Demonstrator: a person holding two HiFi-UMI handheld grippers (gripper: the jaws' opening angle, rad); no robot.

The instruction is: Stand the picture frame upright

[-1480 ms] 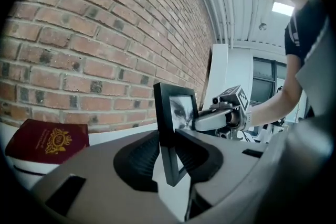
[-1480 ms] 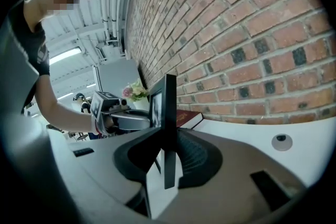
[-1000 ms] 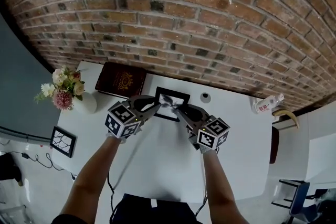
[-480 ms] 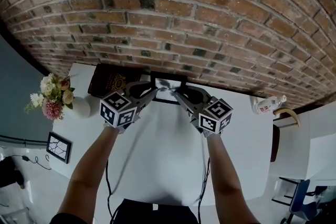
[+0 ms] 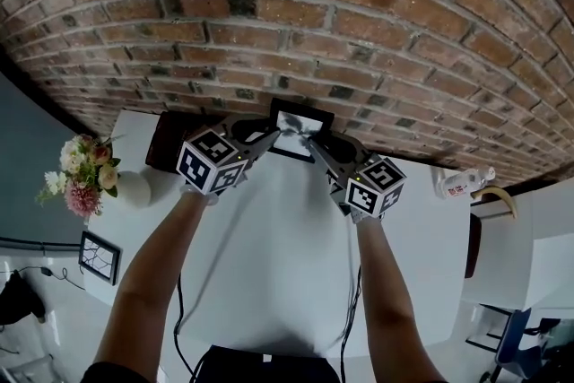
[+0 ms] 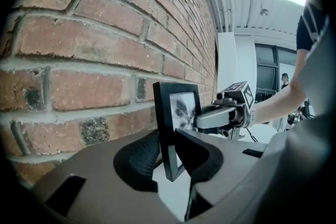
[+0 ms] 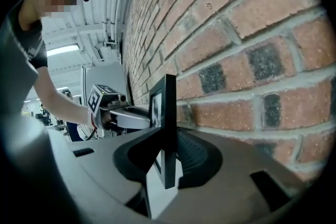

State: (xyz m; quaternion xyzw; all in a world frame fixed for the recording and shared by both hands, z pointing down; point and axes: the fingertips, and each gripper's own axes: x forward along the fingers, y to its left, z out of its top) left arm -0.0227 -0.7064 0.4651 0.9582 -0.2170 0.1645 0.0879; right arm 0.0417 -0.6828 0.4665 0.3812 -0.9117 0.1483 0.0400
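Picture frame (image 5: 305, 116) held upright, side edges clamped in both jaws, arms (image 5: 160, 269) outstretched.

The picture frame (image 5: 300, 129) is a small black rectangle around a pale, grey-and-white print. It stands upright just above the centre of the head view, its back close to the brick wall (image 5: 359, 31) at the far edge of the white desk (image 5: 269, 265). Its side edges are clamped by the left hand-held gripper (image 5: 272, 136) and the right hand-held gripper (image 5: 313, 142).

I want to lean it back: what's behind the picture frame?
The brick wall is behind the picture frame. The frame's back and any stand are hidden.
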